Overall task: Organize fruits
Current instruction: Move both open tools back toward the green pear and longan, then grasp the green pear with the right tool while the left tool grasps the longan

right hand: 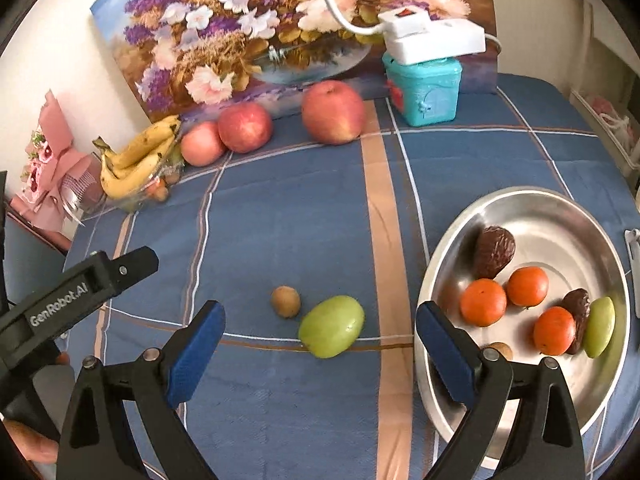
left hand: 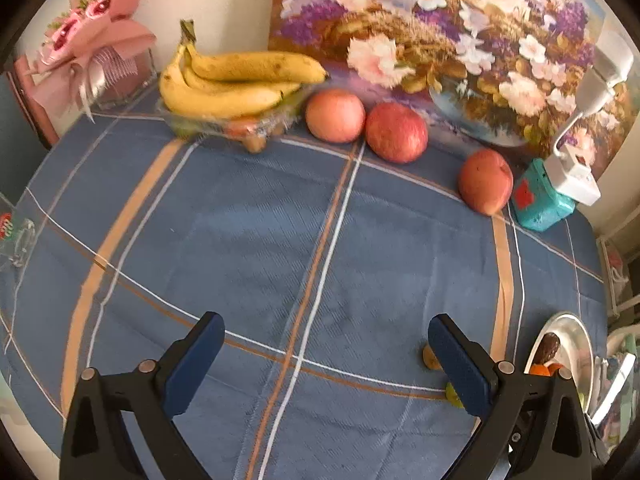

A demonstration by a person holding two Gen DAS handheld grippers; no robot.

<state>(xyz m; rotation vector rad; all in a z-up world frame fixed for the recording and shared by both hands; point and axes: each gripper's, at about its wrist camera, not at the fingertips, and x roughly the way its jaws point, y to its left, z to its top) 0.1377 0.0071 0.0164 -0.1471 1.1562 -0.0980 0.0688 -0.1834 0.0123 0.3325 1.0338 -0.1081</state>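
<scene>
Apparently the sorting is well along: the steel plate [right hand: 524, 208] at the right of the counter [right hand: 280, 216] already holds three small oranges [right hand: 483, 302], two dark wrinkled fruits [right hand: 494, 251], a green fruit [right hand: 599, 326] on its edge against the rim, and a small brown one half hidden behind a finger. Two loose pieces lie on the blue checked cloth just left of the plate: a green fruit [right hand: 331, 326] and, touching or just beside it on the far left, a small brown fruit [right hand: 285, 301].

The right hand-held gripper [right hand: 318, 350] hangs with its jaws spread wide and nothing between the pads, aimed down at that green fruit. The left hand-held gripper [left hand: 326, 354] is likewise wide and empty over bare cloth.

Three apples [right hand: 333, 112] and a banana bunch [right hand: 138, 156] sit far off along the painting.

The step in hand looks like the pickup of the loose green fruit. That calls for lowering the right jaws to straddle it, clear of the brown neighbour, then closing gently, since a smooth round fruit may roll.
</scene>
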